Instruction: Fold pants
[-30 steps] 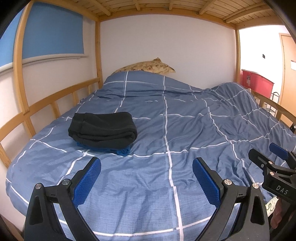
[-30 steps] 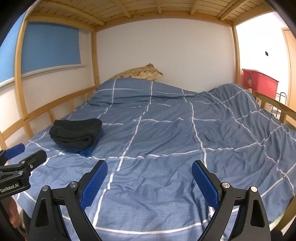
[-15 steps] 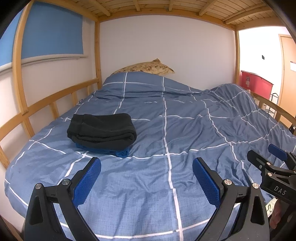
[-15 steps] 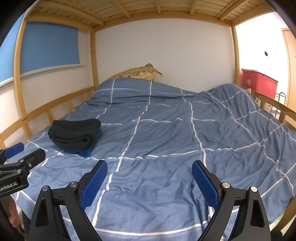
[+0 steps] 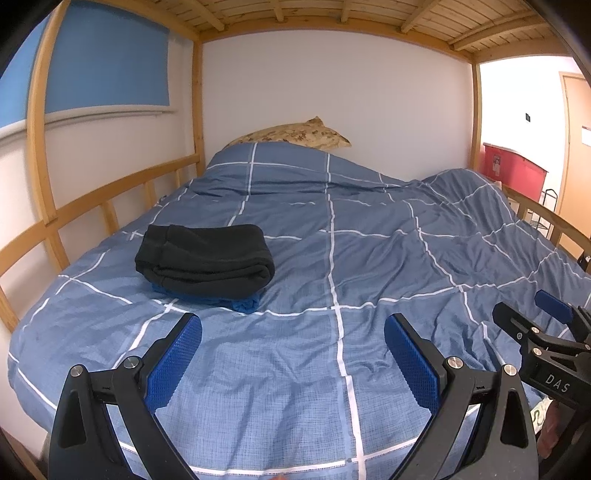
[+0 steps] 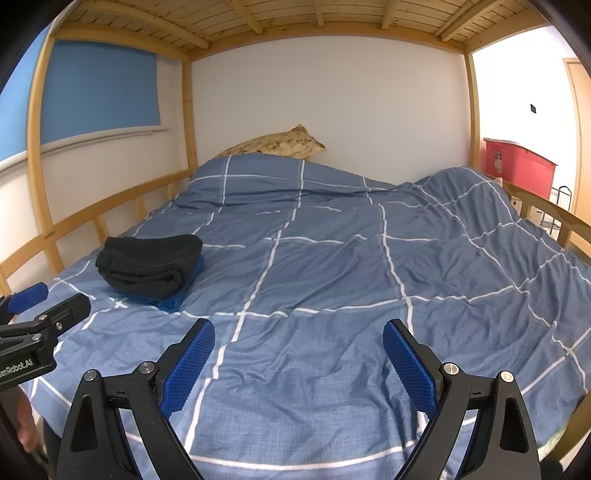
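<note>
Overhead, wooden slats roof the blue checked duvet; left gripper and right gripper gape, holding nothing.

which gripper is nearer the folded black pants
Left. The left gripper sits just short of the folded black pants; the right gripper is farther off to their right.

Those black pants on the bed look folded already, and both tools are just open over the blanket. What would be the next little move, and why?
Probably just draw both tools back. The black pants lie folded in a neat bundle atop a blue garment on the duvet. The left tool and right tool are open and empty, away from the pile, so nothing seems left to fold.
</note>
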